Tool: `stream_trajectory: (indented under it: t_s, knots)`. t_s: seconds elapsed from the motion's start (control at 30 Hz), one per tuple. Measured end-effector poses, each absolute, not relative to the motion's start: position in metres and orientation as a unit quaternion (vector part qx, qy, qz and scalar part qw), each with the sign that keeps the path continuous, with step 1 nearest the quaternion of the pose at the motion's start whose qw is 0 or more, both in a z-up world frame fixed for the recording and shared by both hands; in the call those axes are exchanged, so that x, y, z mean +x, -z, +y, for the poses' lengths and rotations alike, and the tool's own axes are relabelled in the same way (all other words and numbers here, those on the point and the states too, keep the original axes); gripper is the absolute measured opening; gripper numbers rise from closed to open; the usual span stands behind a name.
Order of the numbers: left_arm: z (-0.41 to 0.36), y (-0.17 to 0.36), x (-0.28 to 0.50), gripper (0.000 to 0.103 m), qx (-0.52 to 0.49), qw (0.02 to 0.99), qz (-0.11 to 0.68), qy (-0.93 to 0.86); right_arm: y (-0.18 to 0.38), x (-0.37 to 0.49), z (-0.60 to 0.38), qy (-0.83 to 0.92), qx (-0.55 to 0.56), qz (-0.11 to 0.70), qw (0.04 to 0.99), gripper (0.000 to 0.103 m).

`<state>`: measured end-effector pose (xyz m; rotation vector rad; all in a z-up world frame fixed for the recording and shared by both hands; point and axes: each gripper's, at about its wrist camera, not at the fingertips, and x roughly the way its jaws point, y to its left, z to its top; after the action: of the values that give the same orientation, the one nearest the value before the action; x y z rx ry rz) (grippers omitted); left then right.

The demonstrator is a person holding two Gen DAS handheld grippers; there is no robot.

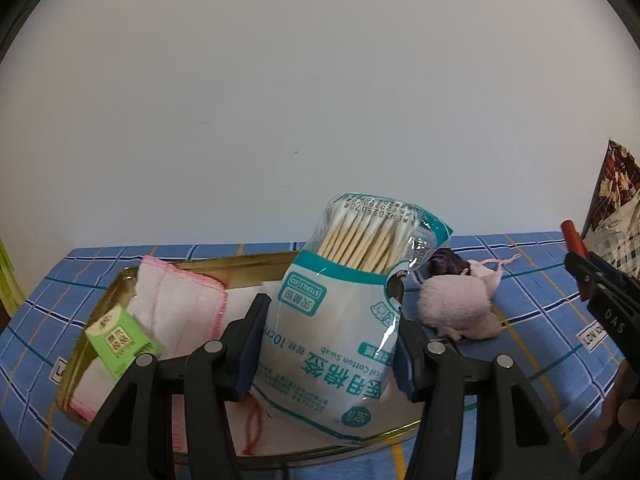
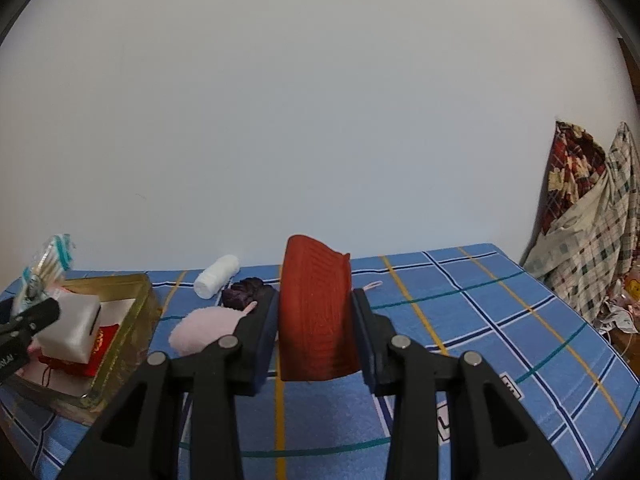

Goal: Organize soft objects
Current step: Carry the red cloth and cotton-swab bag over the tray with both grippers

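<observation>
Left wrist view shows the left gripper clamped half-wide on a cotton swab bag above the gold tray, while the right gripper pinches a red cloth over the table; the slick bag could slip toward six o'clock.

Cotton swab bag: glossy crinkled plastic, wooden sticks inside. Tray: shiny gold metal. Red pouch: ribbed knit cloth. Tablecloth: matt woven fabric.

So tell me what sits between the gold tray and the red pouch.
In the right wrist view, a fluffy pink toy and a dark purple bundle lie on the cloth between the gold tray and the red pouch.
</observation>
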<state>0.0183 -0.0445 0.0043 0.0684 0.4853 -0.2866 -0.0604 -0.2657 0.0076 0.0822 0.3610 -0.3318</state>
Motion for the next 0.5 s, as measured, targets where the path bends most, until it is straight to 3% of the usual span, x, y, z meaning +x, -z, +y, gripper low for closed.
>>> stream_trajectory:
  t_s: [0.5]
  knots:
    - [-0.006, -0.006, 0.024, 0.057, 0.019, 0.965, 0.232, 0.118, -0.012, -0.065, -0.222, 0.156, 0.056, 0.175, 0.971, 0.036]
